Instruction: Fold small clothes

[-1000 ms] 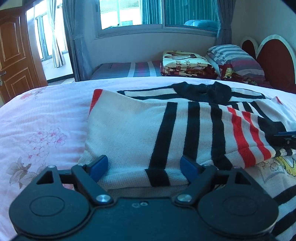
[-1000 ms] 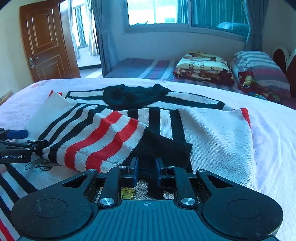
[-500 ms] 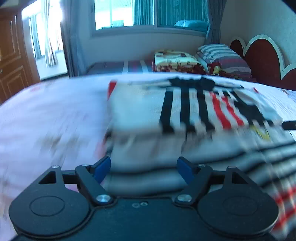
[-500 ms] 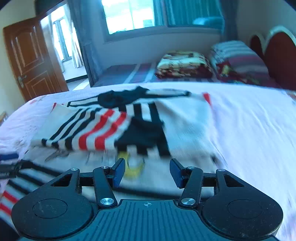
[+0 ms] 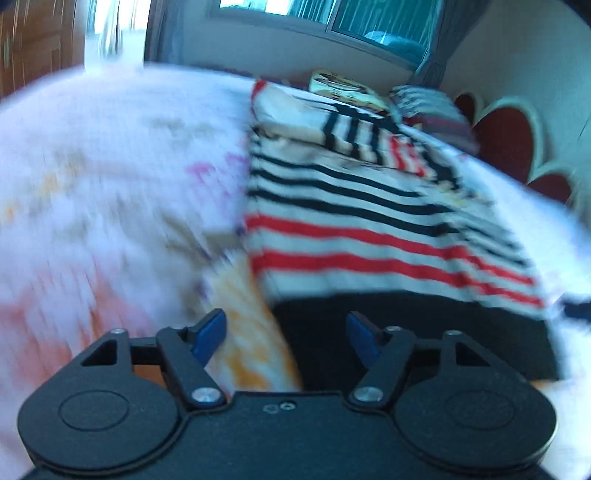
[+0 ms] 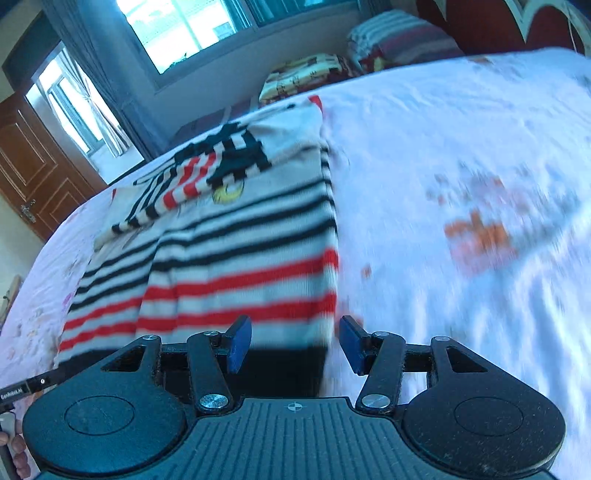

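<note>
**Both grippers drop back from the sleeves to the hem**

A second ago each gripper stood at the folded-in sleeves near the top of the striped sweater (image 5: 369, 206); now both sit at its black bottom band, one at each lower corner. The left gripper (image 5: 286, 330) has just been closing its jaws, though they stand about half open, with the left hem corner under the gap and no pad pressing on it. The right gripper (image 6: 295, 345) let go of the sleeve and has its jaws about half open over the right hem corner, nothing gripped. The sleeves lie crossed on the chest, so the likely next step is lifting the hem toward the collar.

The sweater lies flat on a bed (image 6: 461, 147) with a pale floral sheet. Beyond are pillows (image 6: 399, 40), a window (image 6: 184, 29), a wooden door (image 6: 33, 173) and a red headboard (image 5: 509, 144).
</note>
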A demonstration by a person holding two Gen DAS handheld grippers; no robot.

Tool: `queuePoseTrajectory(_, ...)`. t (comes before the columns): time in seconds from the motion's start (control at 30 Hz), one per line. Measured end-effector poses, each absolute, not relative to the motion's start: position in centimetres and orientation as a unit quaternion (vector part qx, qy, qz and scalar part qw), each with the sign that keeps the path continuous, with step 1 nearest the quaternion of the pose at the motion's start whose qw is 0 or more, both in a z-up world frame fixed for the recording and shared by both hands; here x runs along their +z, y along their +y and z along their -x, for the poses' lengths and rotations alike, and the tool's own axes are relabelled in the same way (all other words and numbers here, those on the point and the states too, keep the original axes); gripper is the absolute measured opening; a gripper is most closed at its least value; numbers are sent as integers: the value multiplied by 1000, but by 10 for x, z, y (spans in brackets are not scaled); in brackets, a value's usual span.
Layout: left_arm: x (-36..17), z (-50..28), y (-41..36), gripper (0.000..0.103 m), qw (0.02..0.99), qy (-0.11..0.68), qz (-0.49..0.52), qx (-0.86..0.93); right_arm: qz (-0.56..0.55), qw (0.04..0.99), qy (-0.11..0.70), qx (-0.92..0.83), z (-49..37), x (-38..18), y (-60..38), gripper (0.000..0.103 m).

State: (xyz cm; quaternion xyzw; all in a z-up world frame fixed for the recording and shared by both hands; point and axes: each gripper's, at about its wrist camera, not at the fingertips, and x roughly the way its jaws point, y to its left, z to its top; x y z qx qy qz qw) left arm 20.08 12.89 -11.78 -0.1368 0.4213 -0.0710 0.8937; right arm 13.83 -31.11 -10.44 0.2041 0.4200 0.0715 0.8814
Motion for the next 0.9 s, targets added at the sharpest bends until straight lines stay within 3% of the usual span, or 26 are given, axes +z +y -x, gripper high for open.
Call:
queuePoseTrajectory(0.17,-132,-183,145,63,845,439,270,-145,-270,856,435,74,-95,-121,-317,53)
queuePoseTrajectory(0.37,-141,-201,147,63,829,436,311,-160,-349,832,424,79,-96,-131,-330,53)
queuePoseTrajectory(0.77,-145,-238,141,60,831,427,315,-168,-336,827,431,130,-157,-139,-316,52)
queuePoseTrajectory(0.83,-146,-228,144,60,827,429,318,-179,-332,821,443,141,-150,-139,-319,37)
queuePoseTrajectory(0.9,-146,-215,145,60,826,427,318,-185,-324,816,455,148,-138,-140,-321,32)
